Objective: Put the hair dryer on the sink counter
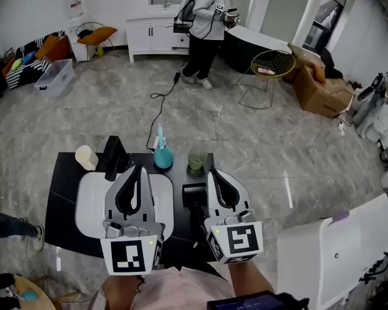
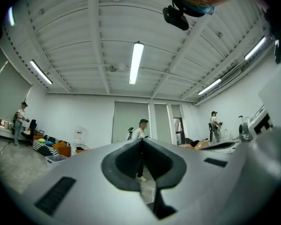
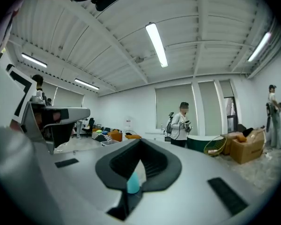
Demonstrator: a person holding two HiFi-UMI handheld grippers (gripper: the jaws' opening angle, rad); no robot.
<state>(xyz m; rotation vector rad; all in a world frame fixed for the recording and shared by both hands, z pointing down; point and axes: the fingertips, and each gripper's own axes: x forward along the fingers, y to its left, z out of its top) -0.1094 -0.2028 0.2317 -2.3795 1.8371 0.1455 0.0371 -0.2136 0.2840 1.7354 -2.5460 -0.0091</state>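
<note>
Left gripper (image 1: 136, 170) and right gripper (image 1: 215, 174) are hovering with jaws together, empty. Probable hair dryer (image 1: 193, 194) is lying on counter (image 1: 64, 192), right of sink (image 1: 90, 202); placement is appearing complete.

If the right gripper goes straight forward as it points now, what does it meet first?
Likely the green cup, just ahead of the right gripper on the counter. Height is unclear: the gripper looks level and may pass above it.

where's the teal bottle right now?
Head view, centre: the teal bottle stands far back on the black counter, between the black faucet at left and the green cup at right.
</note>
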